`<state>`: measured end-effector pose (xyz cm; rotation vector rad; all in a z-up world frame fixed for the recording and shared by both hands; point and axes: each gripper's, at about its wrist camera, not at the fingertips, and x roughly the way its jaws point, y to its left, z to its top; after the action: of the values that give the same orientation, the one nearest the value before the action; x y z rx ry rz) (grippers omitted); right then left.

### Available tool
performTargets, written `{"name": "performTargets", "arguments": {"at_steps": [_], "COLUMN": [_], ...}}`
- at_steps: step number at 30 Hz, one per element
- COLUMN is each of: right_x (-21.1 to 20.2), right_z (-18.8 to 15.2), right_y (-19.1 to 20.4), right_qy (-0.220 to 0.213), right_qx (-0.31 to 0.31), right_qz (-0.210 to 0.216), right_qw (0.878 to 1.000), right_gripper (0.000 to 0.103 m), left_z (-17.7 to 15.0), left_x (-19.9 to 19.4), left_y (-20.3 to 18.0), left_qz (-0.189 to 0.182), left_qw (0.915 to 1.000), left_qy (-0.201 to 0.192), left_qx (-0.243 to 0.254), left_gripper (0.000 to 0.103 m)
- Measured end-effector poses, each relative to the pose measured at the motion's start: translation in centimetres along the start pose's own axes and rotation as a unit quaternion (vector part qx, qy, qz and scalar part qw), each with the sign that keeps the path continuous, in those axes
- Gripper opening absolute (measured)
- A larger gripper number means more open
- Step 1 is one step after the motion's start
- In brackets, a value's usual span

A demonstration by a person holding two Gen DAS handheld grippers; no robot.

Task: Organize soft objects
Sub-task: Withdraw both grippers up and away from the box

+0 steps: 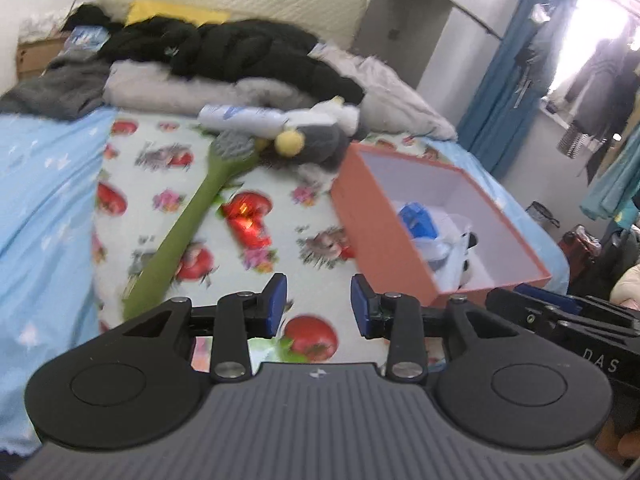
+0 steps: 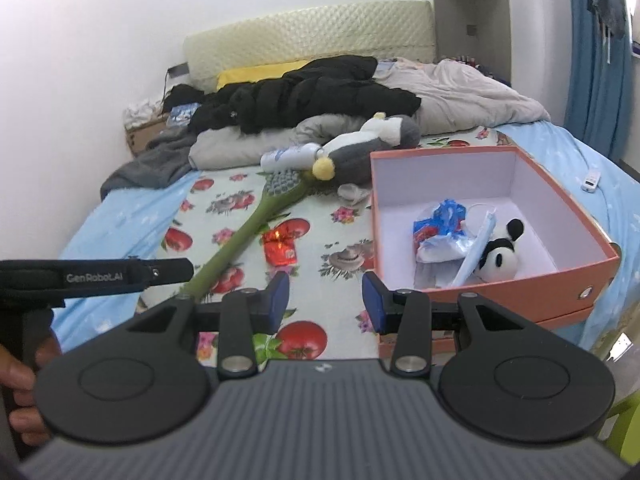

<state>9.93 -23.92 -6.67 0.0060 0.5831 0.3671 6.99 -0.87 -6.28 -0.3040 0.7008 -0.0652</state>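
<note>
Your orange box [image 2: 496,280] sits open at the right of the frame on the bed [image 2: 320,240], and it serves as the collecting bin: a small panda toy [image 2: 500,252], a blue-and-white crinkled bag [image 2: 440,228] and a white plastic strip already lie on its floor. The things that look left to gather are spread across the middle of the fruit-print sheet. A long green plush stem [image 2: 240,240] runs diagonally from the lower left up to its grey knobbly head at center. A shiny red packet [image 2: 280,248] lies just beside the stem, right of it. Above them, at upper center, a grey-and-white plush toy [image 2: 360,148] with a yellow pompom rests against a white bottle [image 2: 288,158], and a small crumpled grey cloth [image 2: 352,192] lies near the box's far left corner. The piled black and grey clothes behind look like bedding clutter rather than your job, though that is a judgement.

Your left tongs [image 1: 319,306] hang wide open over the sheet at bottom center, holding nothing and touching nothing; the picture is smeared. Your right tongs [image 2: 325,300] are likewise spread wide and empty, hovering above the sheet just left of the box's near corner. The red packet lies near both and is probably the easiest next pick.
</note>
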Motion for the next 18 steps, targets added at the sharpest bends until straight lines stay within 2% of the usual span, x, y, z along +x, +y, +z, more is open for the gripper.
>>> {"name": "performTargets", "arguments": {"at_steps": [5,9,11,18], "right_x": [1.1,2.0,2.6,6.1], "right_z": [-0.1,0.2,0.3,1.5], "right_y": [0.8,1.2,1.4,2.0], "right_qy": [0.008,0.005,0.002,0.009], "right_qx": [0.008,-0.002,-0.009,-0.018], "right_qz": [0.007,0.004,0.002,0.006], "right_qw": [1.0,1.0,1.0,1.0], "right_gripper": [0.044,0.044,0.044,0.044], "left_z": [-0.7,-0.5,-0.3,0.7], "left_x": [0.2,0.7,1.2,4.9], "left_y": [1.5,2.2,2.5,3.7], "left_qz": [0.01,0.021,0.017,0.016], "left_qw": [0.9999,0.9995,0.9995,0.9994], "left_qy": [0.007,0.0,-0.003,-0.005], "left_qx": [-0.012,-0.023,-0.026,-0.029], "left_gripper": [0.041,0.049,0.049,0.049]}}
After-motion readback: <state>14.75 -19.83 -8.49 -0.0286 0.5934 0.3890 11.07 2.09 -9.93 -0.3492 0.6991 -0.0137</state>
